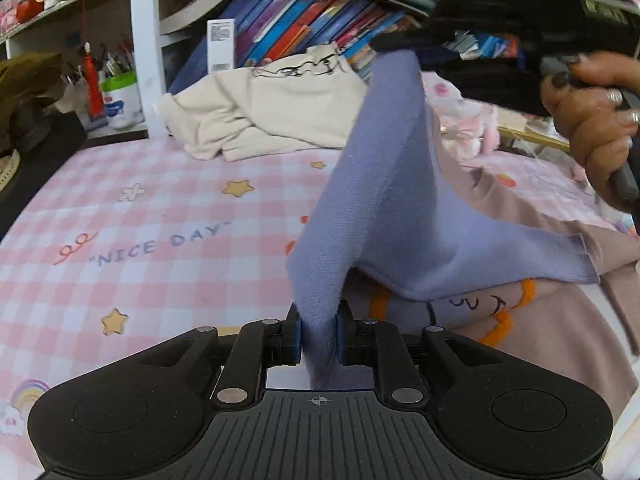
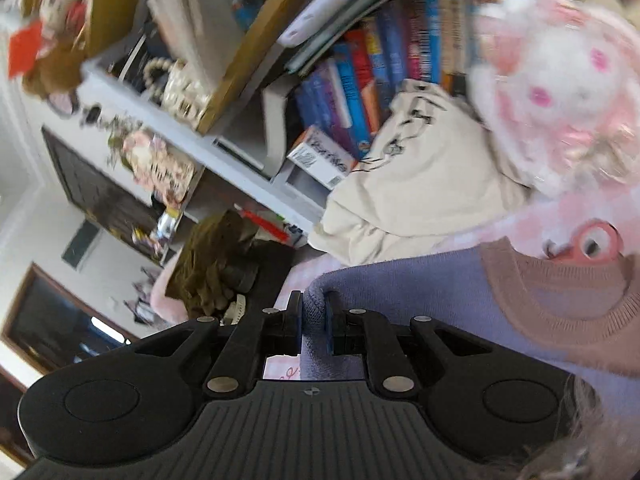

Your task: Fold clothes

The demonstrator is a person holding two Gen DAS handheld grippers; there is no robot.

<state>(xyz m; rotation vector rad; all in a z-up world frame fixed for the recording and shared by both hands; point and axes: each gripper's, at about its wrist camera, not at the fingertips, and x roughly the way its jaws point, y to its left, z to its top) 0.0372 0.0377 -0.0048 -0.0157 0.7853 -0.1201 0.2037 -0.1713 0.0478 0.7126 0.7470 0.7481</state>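
Left gripper (image 1: 319,336): clamps purple sweater (image 1: 384,200) fold.
Right gripper (image 2: 313,320): clamps sweater edge.
Sheet (image 1: 160,216): pink check.

Before me lies a bed sheet (image 1: 140,216) in pink and white checks, printed with stars and the words "NICE DAY". Behind it stands a white shelf unit (image 1: 142,48) with a row of bright books (image 1: 304,20) leaning under a few laid flat. A pen cup (image 1: 118,92) sits at its left end. My other view shows a white wall (image 2: 24,208) with dark framed panels (image 2: 100,196), in soft daylight
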